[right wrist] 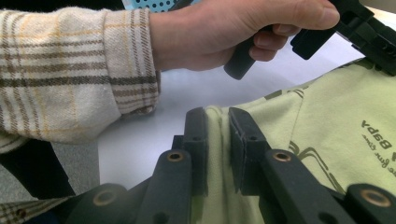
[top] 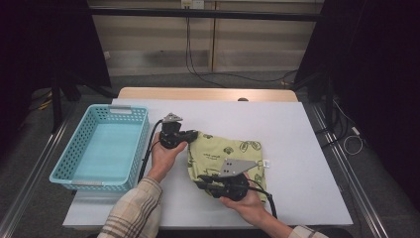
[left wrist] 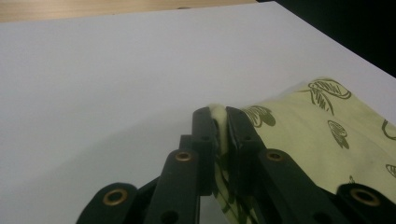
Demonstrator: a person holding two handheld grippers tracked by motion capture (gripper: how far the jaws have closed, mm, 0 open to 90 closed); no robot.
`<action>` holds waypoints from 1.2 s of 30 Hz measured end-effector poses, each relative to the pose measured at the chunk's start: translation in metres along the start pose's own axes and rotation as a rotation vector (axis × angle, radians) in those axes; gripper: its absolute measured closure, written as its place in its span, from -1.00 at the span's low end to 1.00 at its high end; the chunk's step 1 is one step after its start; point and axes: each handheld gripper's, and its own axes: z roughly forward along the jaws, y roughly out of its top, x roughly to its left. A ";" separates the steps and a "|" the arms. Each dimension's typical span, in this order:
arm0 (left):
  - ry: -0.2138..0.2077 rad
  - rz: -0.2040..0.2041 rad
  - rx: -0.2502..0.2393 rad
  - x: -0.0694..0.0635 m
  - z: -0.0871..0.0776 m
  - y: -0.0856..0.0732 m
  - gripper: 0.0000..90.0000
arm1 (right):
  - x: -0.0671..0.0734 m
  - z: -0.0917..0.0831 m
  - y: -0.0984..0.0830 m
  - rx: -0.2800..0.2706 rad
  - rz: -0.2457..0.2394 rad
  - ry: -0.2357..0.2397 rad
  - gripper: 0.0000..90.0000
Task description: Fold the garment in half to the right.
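A light green cloth (top: 229, 153) printed with dark leaf shapes lies folded in the middle of the white table (top: 297, 148). My left gripper (top: 192, 135) is shut on the cloth's far left corner; in the left gripper view the cloth (left wrist: 322, 135) is pinched between the black jaws of the left gripper (left wrist: 219, 116). My right gripper (top: 202, 179) is shut on the cloth's near left corner. In the right gripper view the cloth (right wrist: 327, 140) runs up between the jaws of the right gripper (right wrist: 217, 116), with the other hand (right wrist: 233, 28) and its plaid sleeve (right wrist: 70, 70) beyond.
A turquoise plastic basket (top: 74, 171) stands at the table's left edge, close to my left forearm. White tabletop stretches to the right of the cloth and behind it. Cables trail from both grippers toward the table's near edge.
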 end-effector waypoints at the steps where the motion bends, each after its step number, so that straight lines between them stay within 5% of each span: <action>1: 0.009 -0.013 -0.034 0.000 0.001 0.000 0.85 | 0.000 0.001 0.001 0.001 0.000 0.000 0.75; 2: 0.017 0.025 0.002 0.003 -0.001 0.000 0.85 | 0.000 0.001 0.002 0.000 -0.001 -0.002 0.75; 4: 0.021 0.025 0.009 0.004 -0.002 0.000 0.85 | 0.001 0.002 0.004 -0.001 -0.002 0.000 0.75; 5: 0.018 -0.013 -0.013 0.002 -0.001 0.000 0.85 | 0.001 0.003 0.004 -0.001 -0.004 0.000 0.75; 6: 0.023 0.010 -0.009 0.004 -0.003 0.001 0.85 | 0.001 0.003 0.005 -0.001 -0.004 0.001 0.75; 7: 0.021 -0.024 -0.039 0.002 -0.002 0.001 0.85 | 0.001 0.004 0.006 -0.003 -0.009 0.002 0.75; 10: 0.030 0.006 -0.014 0.006 -0.007 0.003 0.85 | 0.001 0.004 0.009 -0.005 -0.013 0.001 0.75; 11: 0.019 -0.036 -0.036 0.004 -0.006 0.003 0.85 | 0.001 0.004 0.010 -0.009 -0.018 0.002 0.75; 15: 0.033 0.001 -0.025 0.008 -0.011 0.006 0.85 | 0.001 0.005 0.015 -0.017 -0.024 0.001 0.75; 17: 0.027 -0.036 -0.053 0.007 -0.012 0.007 0.85 | 0.001 0.006 0.017 -0.020 -0.027 0.002 0.75; 22: 0.042 -0.012 -0.048 0.011 -0.018 0.011 0.85 | 0.002 0.009 0.023 -0.027 -0.031 0.006 0.75; 26: 0.028 -0.068 -0.073 0.012 -0.024 0.014 0.85 | 0.002 0.012 0.031 -0.040 -0.039 0.010 0.75; 31: 0.054 -0.054 -0.090 0.011 -0.028 0.016 0.85 | 0.000 0.012 0.044 -0.057 -0.058 0.016 0.75; 36: 0.063 -0.061 -0.064 0.012 -0.021 0.011 0.85 | 0.000 0.009 0.036 -0.059 -0.045 0.013 0.75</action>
